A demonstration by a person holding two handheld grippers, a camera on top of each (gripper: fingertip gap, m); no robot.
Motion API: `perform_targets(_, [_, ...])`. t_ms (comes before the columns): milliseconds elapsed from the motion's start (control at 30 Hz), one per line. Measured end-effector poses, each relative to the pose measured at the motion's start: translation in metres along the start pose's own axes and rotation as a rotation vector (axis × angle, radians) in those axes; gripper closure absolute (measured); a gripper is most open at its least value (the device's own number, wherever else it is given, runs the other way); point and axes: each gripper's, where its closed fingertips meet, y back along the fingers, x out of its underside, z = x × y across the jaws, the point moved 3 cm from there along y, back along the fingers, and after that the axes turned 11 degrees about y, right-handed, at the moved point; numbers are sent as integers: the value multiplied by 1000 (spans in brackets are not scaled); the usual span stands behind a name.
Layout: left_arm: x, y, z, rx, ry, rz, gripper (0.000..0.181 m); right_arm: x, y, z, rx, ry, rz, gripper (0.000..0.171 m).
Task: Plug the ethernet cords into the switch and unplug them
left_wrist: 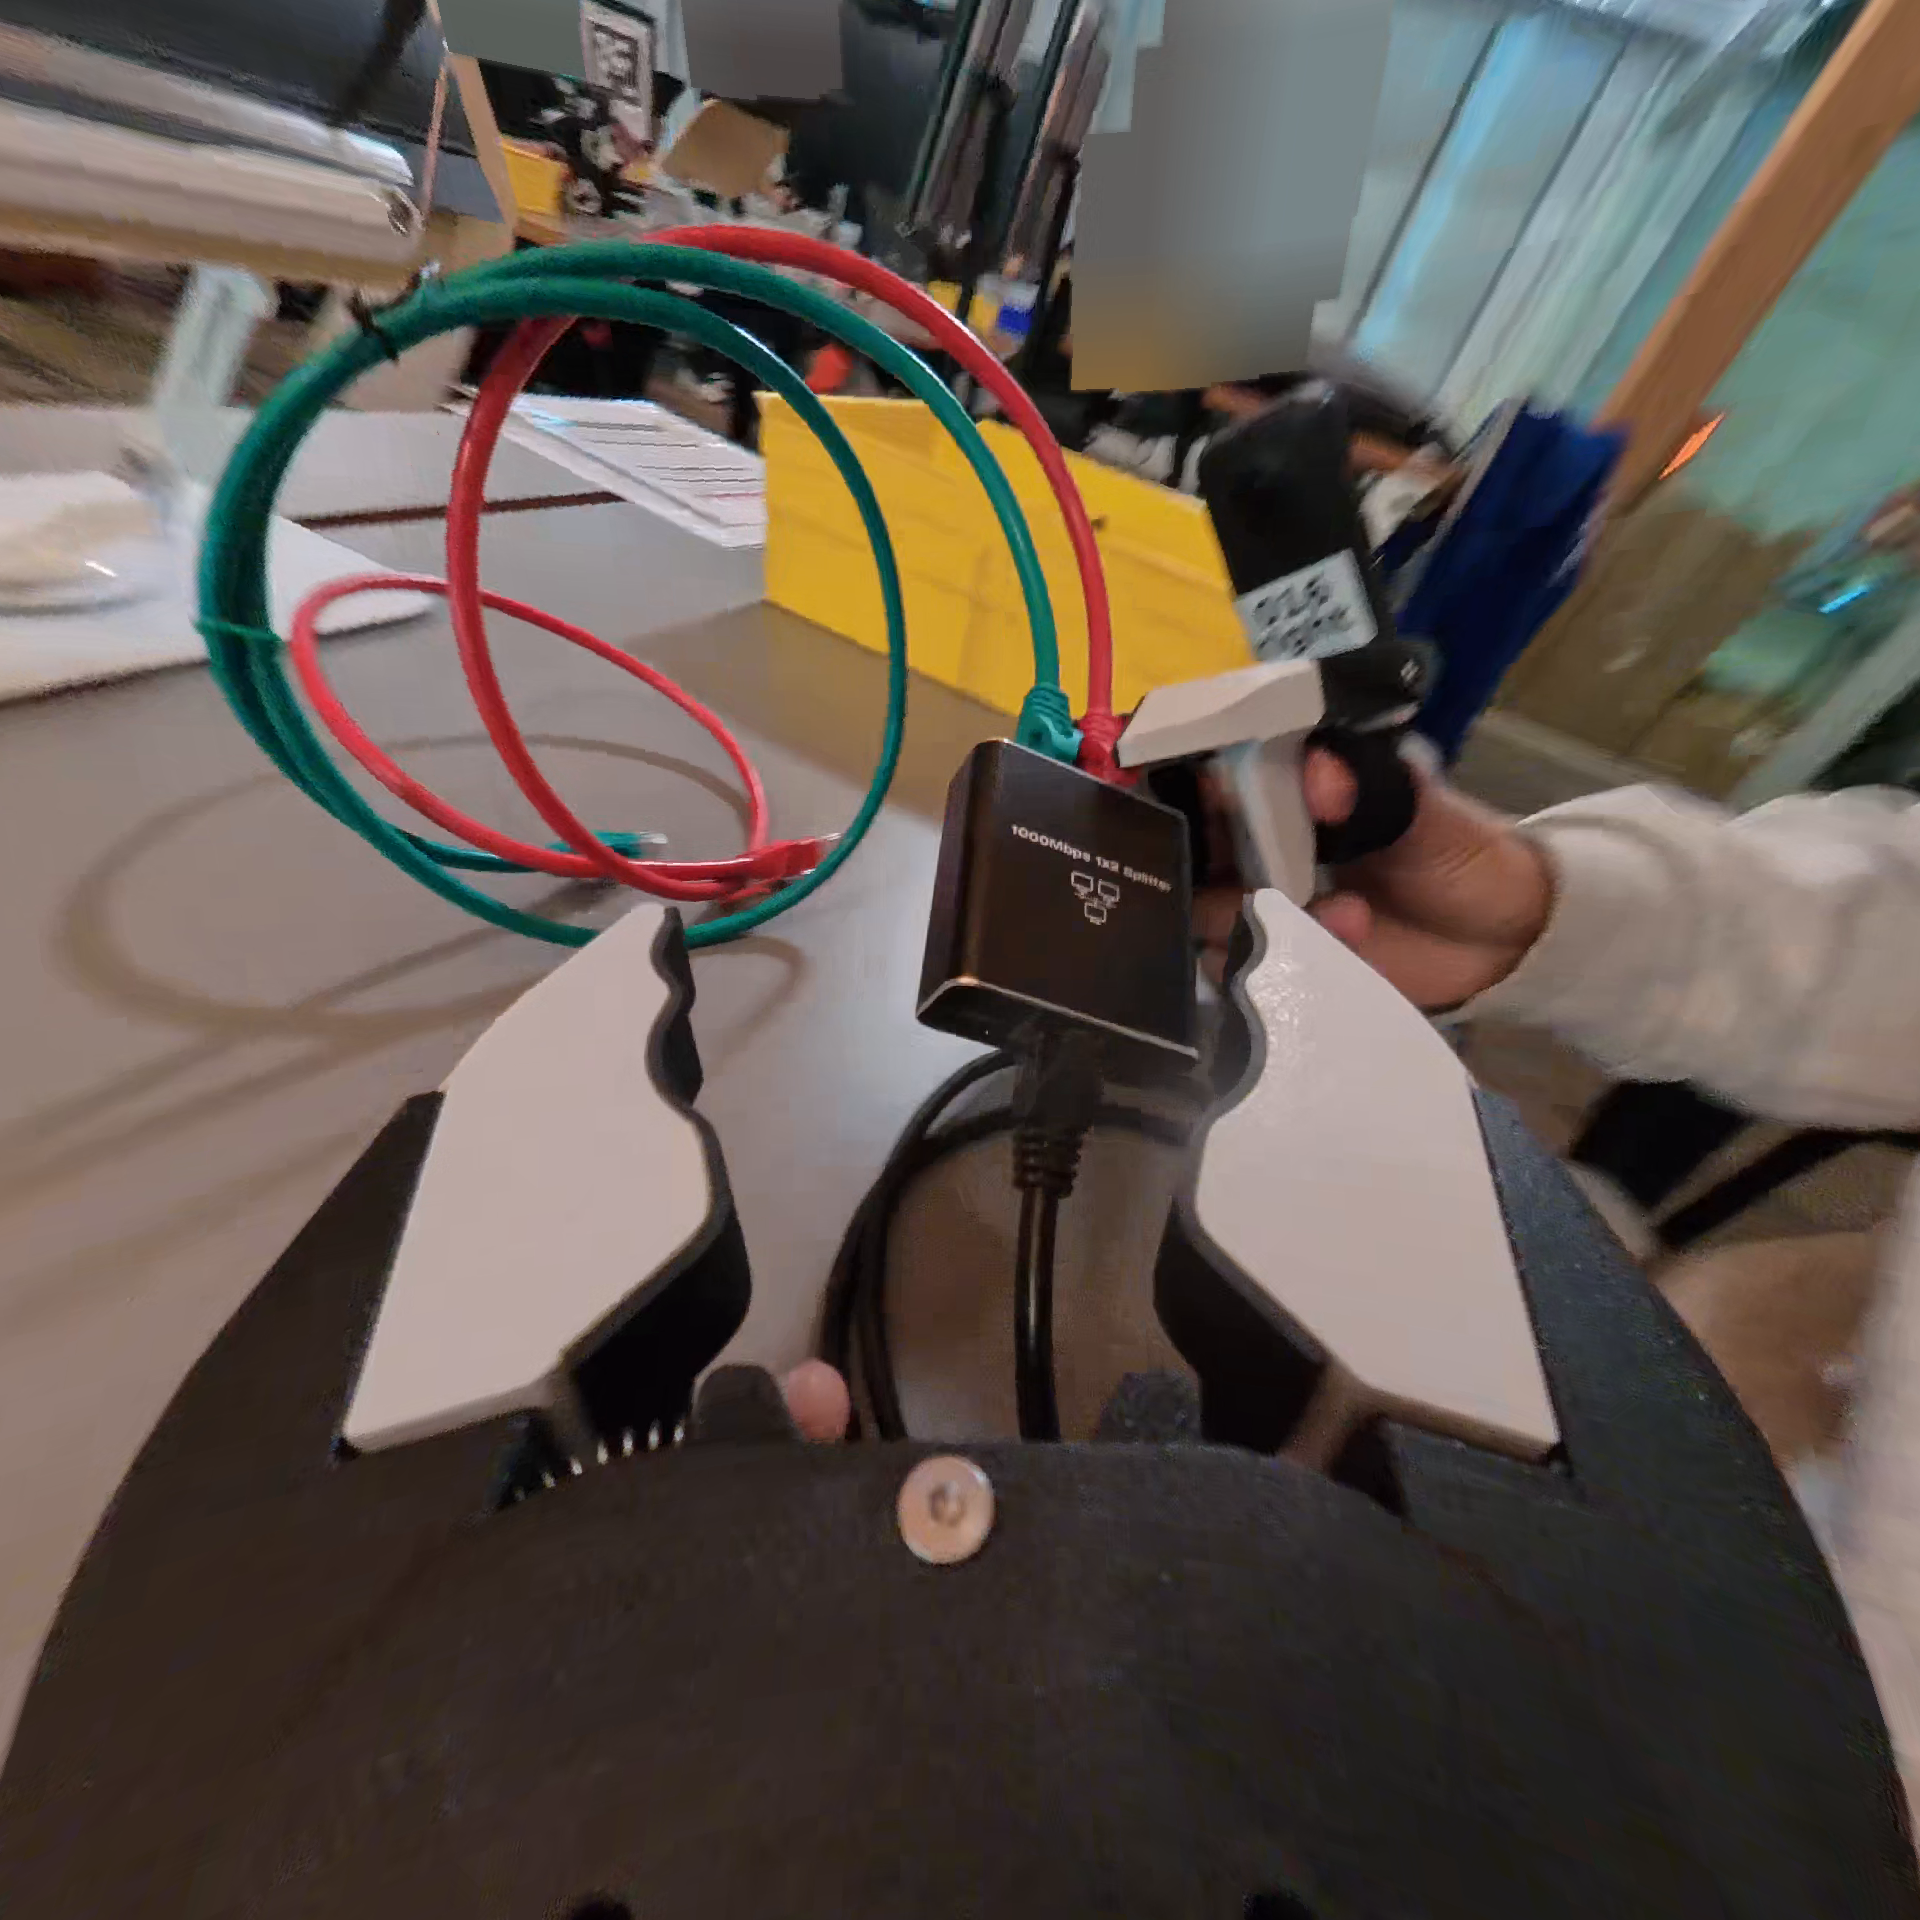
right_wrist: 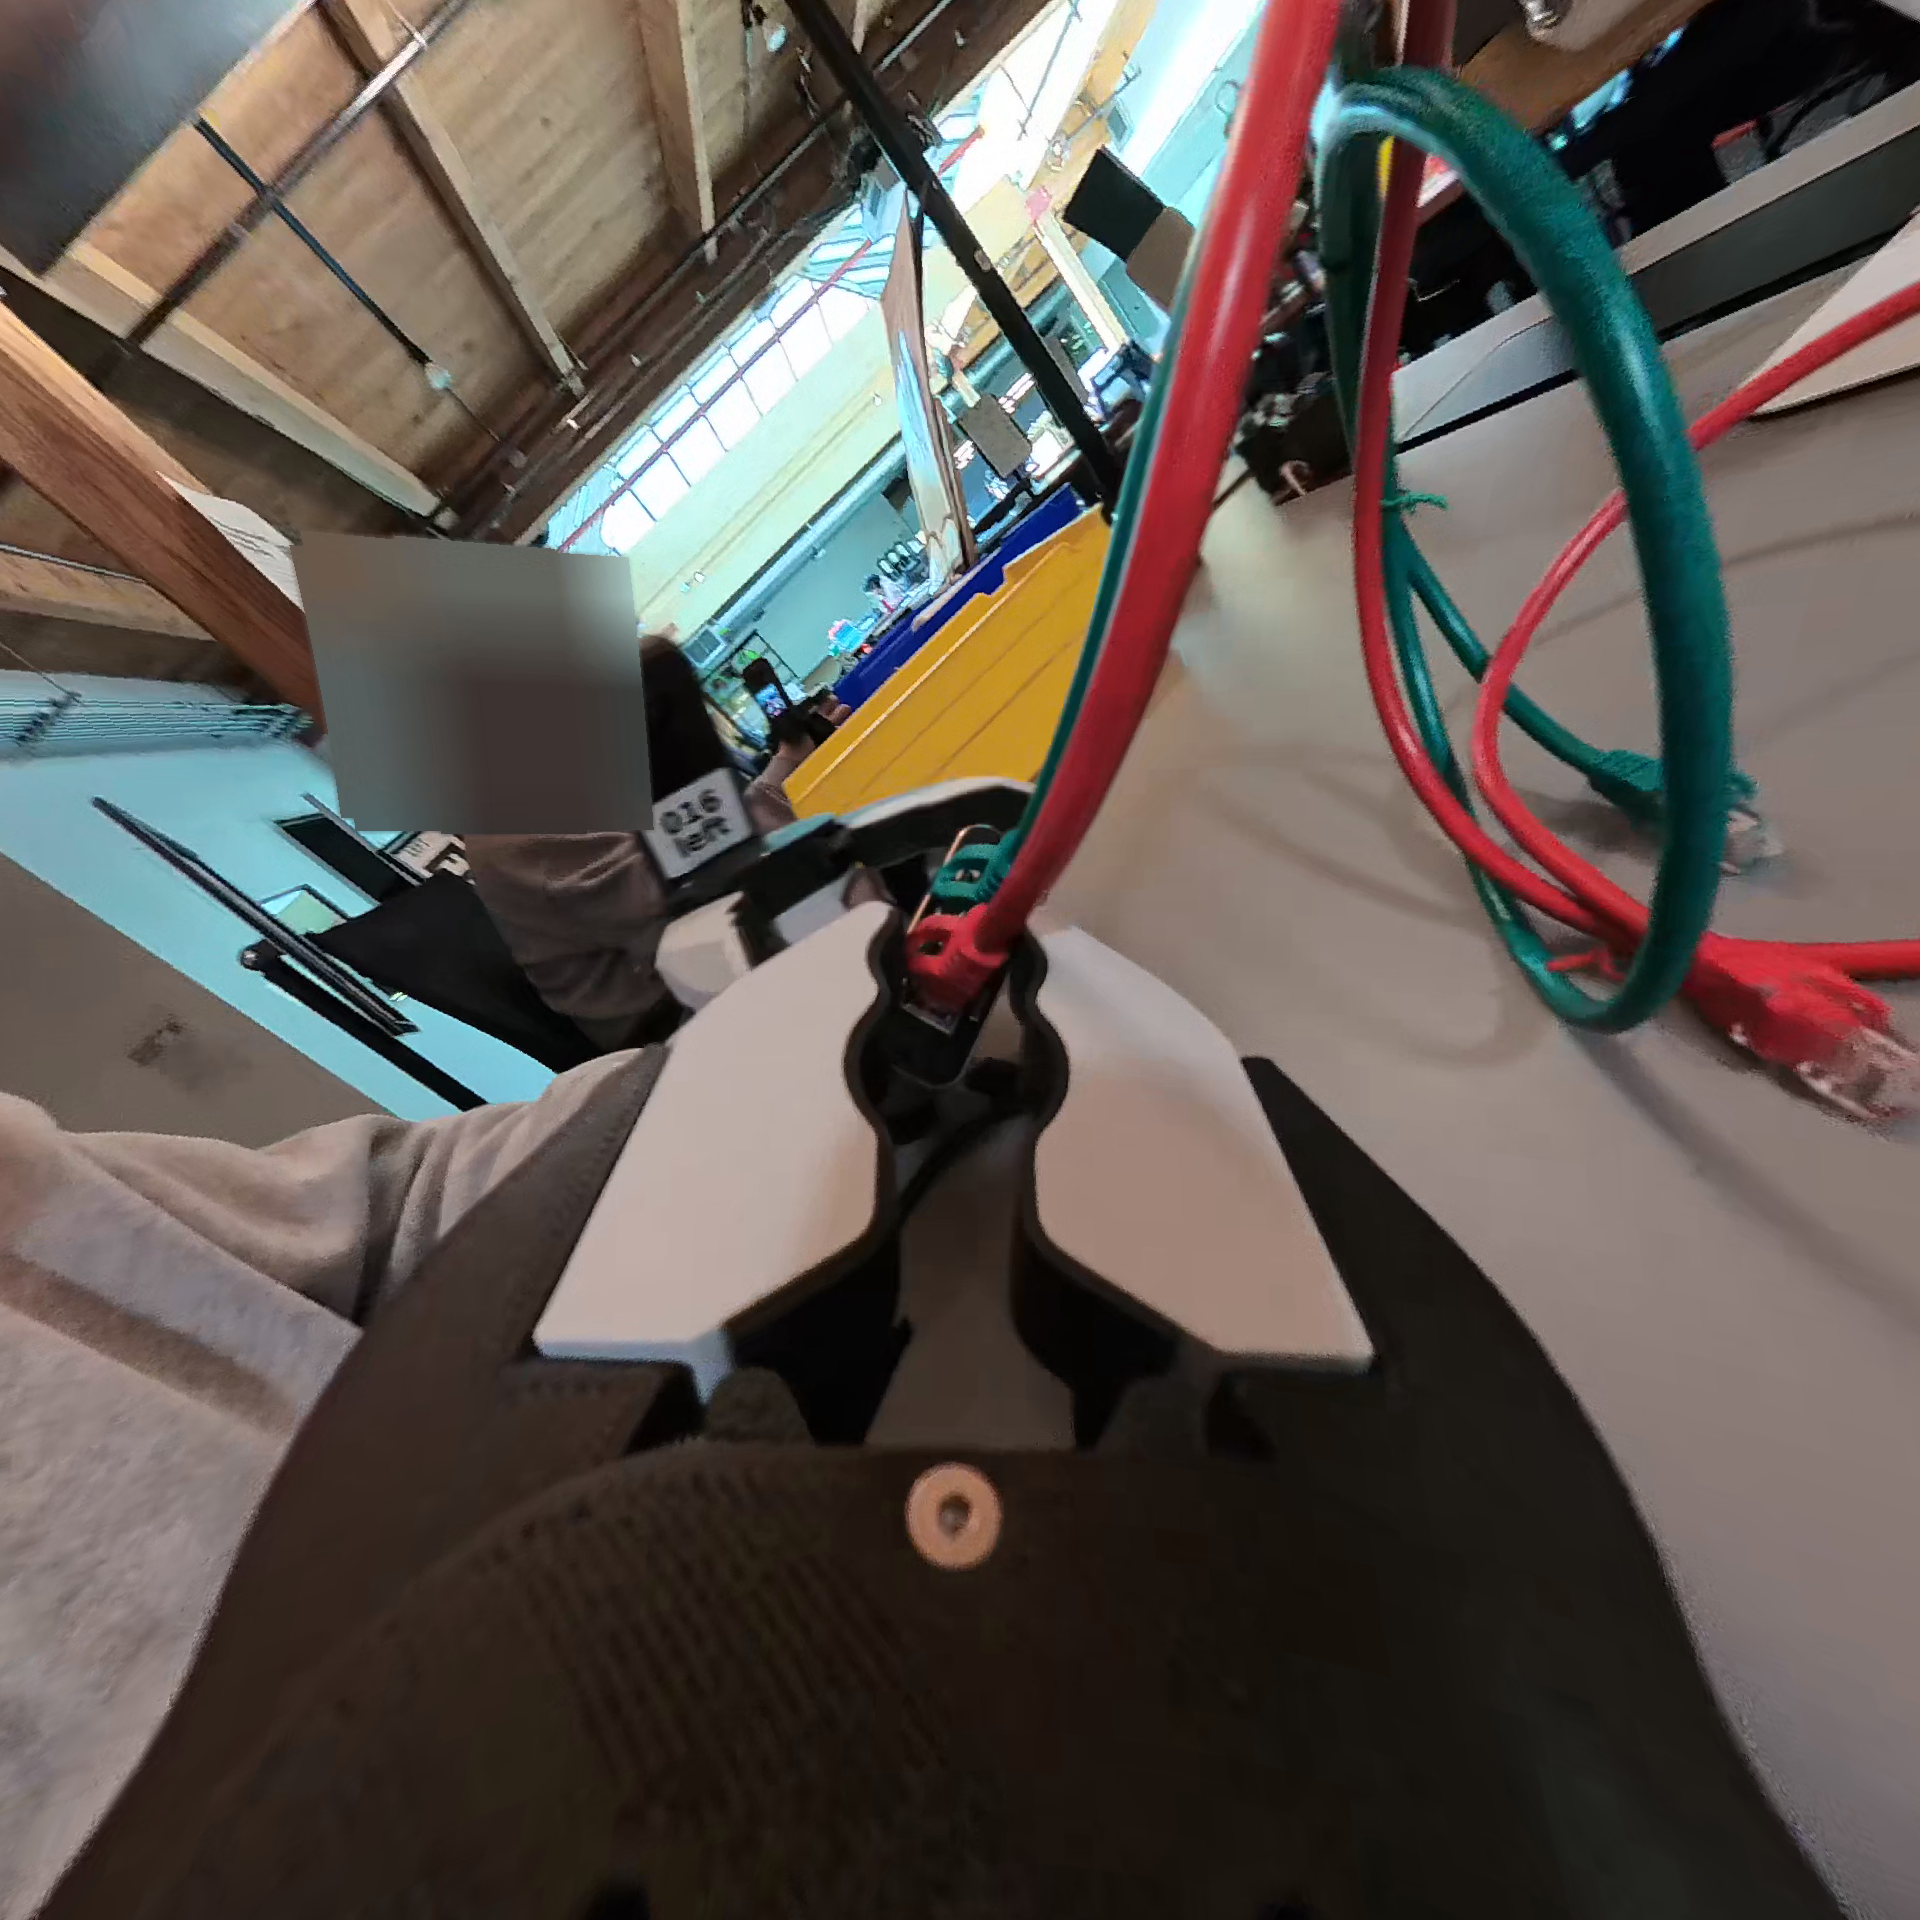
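Both cords are in: we hold the black switch (left_wrist: 1060,894) aloft above the grey surface (left_wrist: 260,1091), right gripper (right_wrist: 961,987) clenched on the red plug (right_wrist: 951,951) beside the green plug (left_wrist: 1044,722), left gripper (left_wrist: 966,977) released; unplugging remains.

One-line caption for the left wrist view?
Open left gripper by the black switch, green and red plugs inserted.
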Motion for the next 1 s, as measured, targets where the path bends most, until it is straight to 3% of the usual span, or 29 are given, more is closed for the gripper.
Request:
perform_targets(233, [6,2,-6,382,468,31,94,-1,-7,26,-97,114,-4,152])
perform_targets(367, [12,2,-19,509,506,102,107,-2,-7,31,-109,140,-11,152])
perform_targets(433, [17,3,-29,580,495,171,133,-1,-8,32,-117,139,-5,152])
perform_targets(533, [25,4,-42,663,507,256,148,2,-10,36,-131,157,13,151])
perform_targets(700, [26,3,-43,667,526,254,153,3,-11,33,-70,216,23,150])
perform_targets(833, [21,2,-35,601,510,188,153,-2,-8,23,27,265,3,129])
perform_targets(1000, [11,5,-22,488,431,89,153,-2,-6,15,84,293,12,121])
